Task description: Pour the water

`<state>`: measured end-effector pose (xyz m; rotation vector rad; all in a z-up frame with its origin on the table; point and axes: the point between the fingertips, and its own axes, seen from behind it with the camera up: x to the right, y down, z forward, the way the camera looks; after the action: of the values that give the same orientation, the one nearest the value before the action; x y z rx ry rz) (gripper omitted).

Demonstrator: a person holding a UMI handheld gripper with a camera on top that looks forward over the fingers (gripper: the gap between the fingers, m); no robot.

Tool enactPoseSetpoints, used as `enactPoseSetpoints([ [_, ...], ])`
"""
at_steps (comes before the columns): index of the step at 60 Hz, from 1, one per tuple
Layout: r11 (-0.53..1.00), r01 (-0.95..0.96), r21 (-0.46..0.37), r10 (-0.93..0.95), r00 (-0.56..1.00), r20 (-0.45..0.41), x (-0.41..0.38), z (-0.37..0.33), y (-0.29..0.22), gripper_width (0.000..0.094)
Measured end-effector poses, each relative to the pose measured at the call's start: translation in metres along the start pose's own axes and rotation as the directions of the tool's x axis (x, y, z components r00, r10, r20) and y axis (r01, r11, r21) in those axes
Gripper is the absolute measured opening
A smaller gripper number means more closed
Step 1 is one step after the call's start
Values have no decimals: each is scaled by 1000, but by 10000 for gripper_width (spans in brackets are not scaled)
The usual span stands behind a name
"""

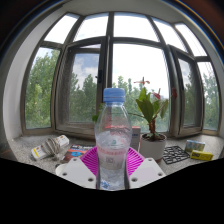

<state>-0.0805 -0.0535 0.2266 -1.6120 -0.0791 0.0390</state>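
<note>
A clear plastic water bottle [113, 140] with a blue cap stands upright between my fingers. My gripper [112, 165] is shut on the bottle, with the magenta pads [90, 159] pressing on its lower body from both sides. The bottle is held up in front of a window sill. Water fills much of the bottle. No cup or other vessel to receive water is in view.
A bay window [112, 70] with trees outside fills the background. On the sill stand a potted flowering plant [152, 120] to the right, a lying bottle [49, 148] to the left, and small items [195, 150] at the far right.
</note>
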Motion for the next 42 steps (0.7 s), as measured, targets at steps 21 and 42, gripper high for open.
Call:
enactPoseSetpoints([
  [21, 991, -7, -133, 1, 999, -42, 4, 19, 142, 329],
  [42, 967, -25, -252, 5, 997, -79, 14, -9, 142, 832],
])
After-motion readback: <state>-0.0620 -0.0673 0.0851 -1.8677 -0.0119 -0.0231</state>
